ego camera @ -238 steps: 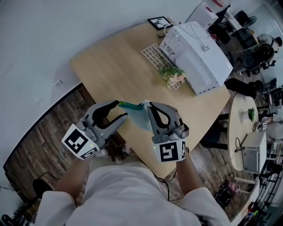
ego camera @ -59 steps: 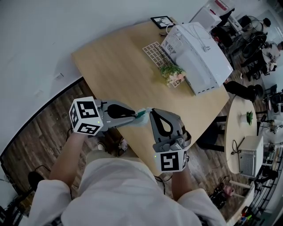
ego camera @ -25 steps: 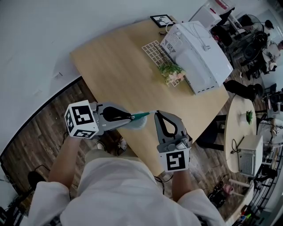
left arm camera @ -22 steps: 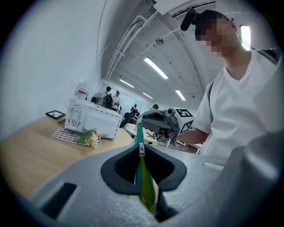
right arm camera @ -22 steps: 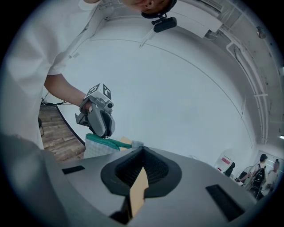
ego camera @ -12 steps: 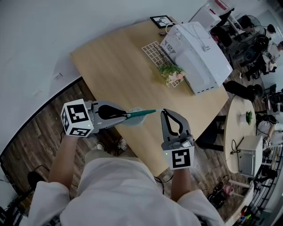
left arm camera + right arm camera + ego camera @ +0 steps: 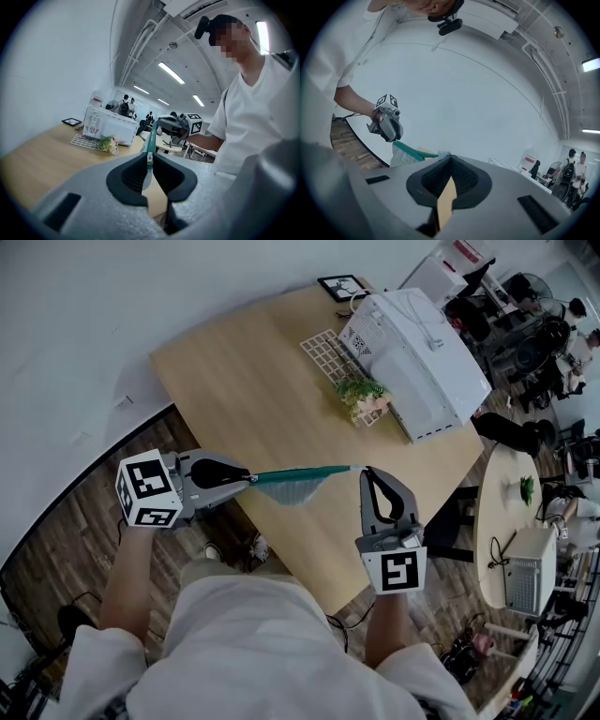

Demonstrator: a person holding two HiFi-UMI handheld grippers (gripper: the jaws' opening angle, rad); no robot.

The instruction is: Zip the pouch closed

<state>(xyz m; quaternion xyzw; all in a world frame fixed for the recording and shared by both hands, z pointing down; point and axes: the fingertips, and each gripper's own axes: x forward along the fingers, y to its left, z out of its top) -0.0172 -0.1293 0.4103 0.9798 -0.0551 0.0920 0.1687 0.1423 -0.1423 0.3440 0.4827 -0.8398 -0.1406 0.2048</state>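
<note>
**Two grippers, one pouch, pulled taut**

The left gripper (image 7: 249, 479) has its jaws closed down to a sliver on one end of the pouch (image 7: 295, 486). Its own view shows the teal zip (image 7: 151, 136) running straight out from between the pads. The right gripper (image 7: 364, 471) has its jaws pressed fully together at the pouch's other end, where a small pale tab sits at the tips in the right gripper view (whether that is the zip's pull cannot be told). The one pouch hangs in the air between the two, over the near edge of the table (image 7: 244, 381). Its zip edge is on top and stretched level, and the pale mesh body sags below.

There are two marker cubes, one per gripper: the left cube (image 7: 148, 501) and the right cube (image 7: 398, 571). They carry black-and-white square patterns and no letters.

At the far end of the single wooden table stand one white oven (image 7: 417, 348), one white rack (image 7: 323, 354), one bunch of flowers (image 7: 366, 395) and one frame (image 7: 339, 286). A red label (image 7: 97, 99) shows behind the oven, its print too small to read.
</note>
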